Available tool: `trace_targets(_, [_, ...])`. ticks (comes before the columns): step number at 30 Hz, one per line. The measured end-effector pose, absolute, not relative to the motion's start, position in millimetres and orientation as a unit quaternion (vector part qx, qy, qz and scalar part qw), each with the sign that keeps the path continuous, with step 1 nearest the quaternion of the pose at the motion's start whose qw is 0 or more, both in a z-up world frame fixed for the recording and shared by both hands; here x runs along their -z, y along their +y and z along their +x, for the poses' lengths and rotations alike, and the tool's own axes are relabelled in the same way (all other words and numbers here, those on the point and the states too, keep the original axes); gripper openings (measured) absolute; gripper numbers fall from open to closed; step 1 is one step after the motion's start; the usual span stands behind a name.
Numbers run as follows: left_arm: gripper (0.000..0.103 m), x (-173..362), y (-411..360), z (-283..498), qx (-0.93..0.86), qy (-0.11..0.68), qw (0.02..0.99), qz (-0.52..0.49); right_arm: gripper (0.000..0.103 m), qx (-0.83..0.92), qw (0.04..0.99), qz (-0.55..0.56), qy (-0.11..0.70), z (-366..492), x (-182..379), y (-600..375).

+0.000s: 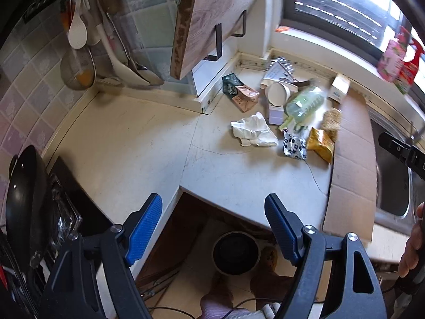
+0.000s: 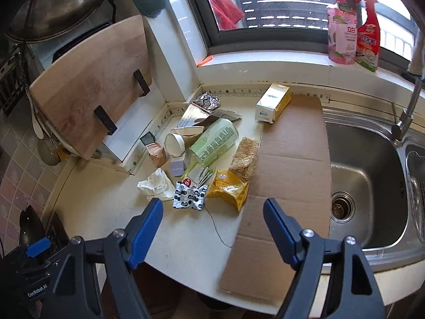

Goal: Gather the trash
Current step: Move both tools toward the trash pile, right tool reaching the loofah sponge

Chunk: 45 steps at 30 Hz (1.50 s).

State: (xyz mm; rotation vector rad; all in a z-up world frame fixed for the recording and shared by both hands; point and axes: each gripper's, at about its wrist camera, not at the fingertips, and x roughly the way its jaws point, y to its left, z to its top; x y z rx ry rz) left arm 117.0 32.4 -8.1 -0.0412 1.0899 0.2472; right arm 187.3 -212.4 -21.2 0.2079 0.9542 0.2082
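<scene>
Kitchen corner: pale counter (image 2: 186, 239) under a window (image 2: 279, 2), sink (image 2: 372, 175) at its right.
Trash (image 2: 209, 156) lies heaped by the back corner, beside flat cardboard (image 2: 289, 175); left gripper (image 1: 213, 222) and right gripper (image 2: 212, 224) both gape wide, holding nothing.

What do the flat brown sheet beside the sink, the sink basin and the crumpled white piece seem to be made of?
Flat sheet: corrugated cardboard, matte brown, with fold creases and a raw edge.
Sink basin: stainless steel by its look, with a brushed grey sheen and soft reflections.
Crumpled white piece: probably tissue or thin paper, matte with soft folds; cloth can't be ruled out.
</scene>
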Motion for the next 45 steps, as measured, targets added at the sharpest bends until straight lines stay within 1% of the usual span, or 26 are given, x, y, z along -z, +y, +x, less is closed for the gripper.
trace_targets(8, [0.077, 48.5, 9.0, 185.3, -0.14, 0.528, 0.836, -0.054, 0.071, -0.132, 0.834, 0.104, 0.525, 281.8, 75.4, -238.6])
trace_targets(14, [0.077, 81.8, -25.7, 235.1, -0.1, 0.551, 0.825, -0.077, 0.062, -0.138, 0.796, 0.133, 0.574, 337.1, 118.9, -243.0])
trace_targets(16, [0.076, 91.3, -36.2, 247.8, -0.078, 0.561, 0.819, -0.09, 0.06, -0.14, 0.784, 0.14, 0.589, 349.1, 131.9, -241.9])
trace_targets(20, [0.069, 103.8, -53.9, 265.8, -0.049, 0.575, 0.81, -0.103, 0.057, -0.137, 0.772, 0.133, 0.606, 363.0, 149.8, -236.8])
trace_targets(22, [0.067, 107.0, -59.8, 271.1, -0.042, 0.579, 0.807, -0.106, 0.051, -0.139, 0.762, 0.136, 0.617, 366.1, 158.4, -234.9])
trace_targets(23, [0.066, 108.5, -62.0, 273.3, -0.038, 0.581, 0.806, -0.11, 0.049, -0.14, 0.758, 0.139, 0.622, 367.8, 161.8, -235.5])
trace_targets(25, [0.064, 111.8, -65.6, 277.5, -0.028, 0.584, 0.802, -0.12, 0.04, -0.144, 0.747, 0.148, 0.632, 370.2, 169.5, -236.0])
trace_targets(26, [0.063, 113.6, -66.7, 278.7, -0.023, 0.587, 0.799, -0.125, 0.04, -0.148, 0.743, 0.153, 0.635, 371.9, 172.2, -235.8])
trace_targets(31, [0.061, 122.2, -74.3, 282.7, -0.001, 0.6, 0.786, -0.149, 0.031, -0.163, 0.742, 0.171, 0.628, 371.5, 171.0, -239.9])
trace_targets(36, [0.061, 131.0, -85.8, 290.0, 0.012, 0.611, 0.773, -0.172, 0.029, -0.181, 0.749, 0.193, 0.608, 363.5, 154.3, -251.5])
trace_targets(41, [0.061, 140.0, -94.7, 302.4, 0.016, 0.616, 0.76, -0.207, 0.029, -0.174, 0.776, 0.196, 0.573, 348.7, 131.3, -268.9])
trace_targets(45, [0.061, 152.5, -101.7, 313.6, 0.011, 0.624, 0.743, -0.242, 0.029, -0.166, 0.785, 0.196, 0.564, 340.2, 127.4, -287.5])
